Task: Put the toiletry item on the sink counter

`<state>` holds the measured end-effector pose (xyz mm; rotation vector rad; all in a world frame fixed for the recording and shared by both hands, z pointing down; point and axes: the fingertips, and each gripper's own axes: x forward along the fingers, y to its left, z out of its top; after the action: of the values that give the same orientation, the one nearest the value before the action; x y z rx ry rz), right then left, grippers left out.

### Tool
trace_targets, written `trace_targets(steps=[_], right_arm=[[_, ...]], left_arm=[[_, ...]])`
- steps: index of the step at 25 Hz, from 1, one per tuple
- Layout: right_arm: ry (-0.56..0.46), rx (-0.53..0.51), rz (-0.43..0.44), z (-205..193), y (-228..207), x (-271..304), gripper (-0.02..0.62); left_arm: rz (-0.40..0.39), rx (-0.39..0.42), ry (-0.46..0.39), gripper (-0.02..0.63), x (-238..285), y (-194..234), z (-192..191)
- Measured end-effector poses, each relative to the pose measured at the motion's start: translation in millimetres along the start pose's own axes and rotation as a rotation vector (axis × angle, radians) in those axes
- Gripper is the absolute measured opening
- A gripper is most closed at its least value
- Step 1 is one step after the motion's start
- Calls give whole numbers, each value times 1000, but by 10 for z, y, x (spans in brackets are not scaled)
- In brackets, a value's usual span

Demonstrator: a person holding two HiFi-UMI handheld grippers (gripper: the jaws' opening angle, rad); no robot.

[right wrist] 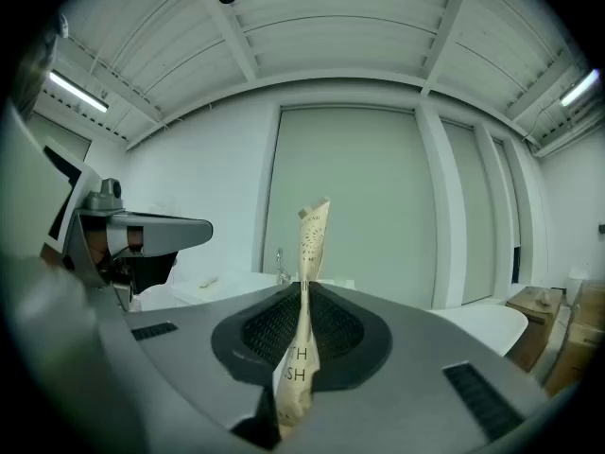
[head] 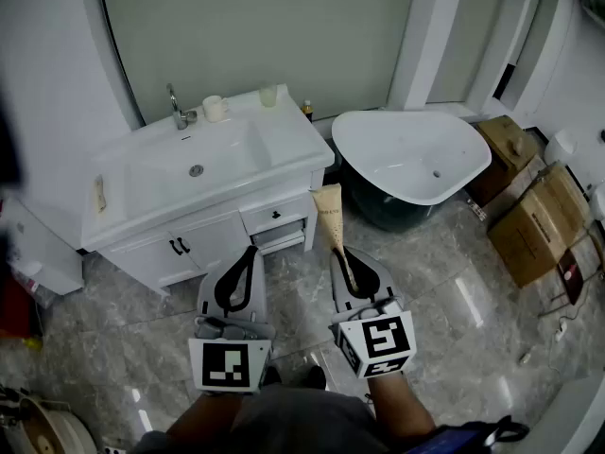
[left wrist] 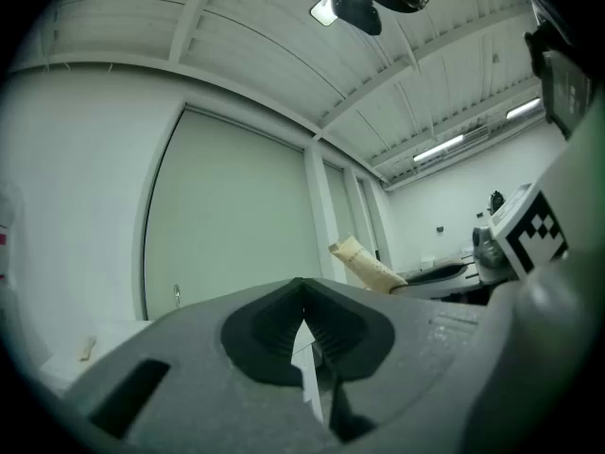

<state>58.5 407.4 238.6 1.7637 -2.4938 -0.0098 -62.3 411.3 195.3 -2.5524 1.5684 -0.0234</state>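
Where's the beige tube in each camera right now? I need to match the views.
Head view: the beige tube is at centre, sticking forward from the right gripper.
Left gripper view: beige tube right of centre, tilted, beyond the jaws.
Right gripper view: beige tube at centre, upright, clamped between the jaws.
Shared landmark: the faucet.

**Grippers side by side, right one clamped**

The left gripper (head: 250, 252) and right gripper (head: 338, 252) point forward, away from the person. They sit side by side and a little apart, with the marker cubes nearest the body. The left gripper's fingers (left wrist: 265, 334) are pressed together with nothing between them. The right gripper's fingers (right wrist: 345, 334) are closed on a tube (right wrist: 307, 282), which sticks out past their tips. The left forearm (head: 203, 426) and right forearm (head: 402, 414) show at the bottom edge of the head view, just behind the cubes.
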Motion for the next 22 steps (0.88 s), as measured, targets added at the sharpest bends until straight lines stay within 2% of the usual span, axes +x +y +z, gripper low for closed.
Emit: trace_targets(steps=[8, 14, 19, 22], right_arm=[[22, 12, 22, -91, -137, -51, 32], [-4, 25, 23, -117, -379, -162, 32], [67, 43, 23, -215, -602, -262, 34], [48, 54, 28, -219, -703, -259, 34]], left_arm=[[7, 1, 6, 11, 64, -164, -43], [10, 10, 25, 11, 145, -415, -49], [14, 34, 45, 11, 216, -625, -83], [21, 36, 65, 11, 217, -701, -133]])
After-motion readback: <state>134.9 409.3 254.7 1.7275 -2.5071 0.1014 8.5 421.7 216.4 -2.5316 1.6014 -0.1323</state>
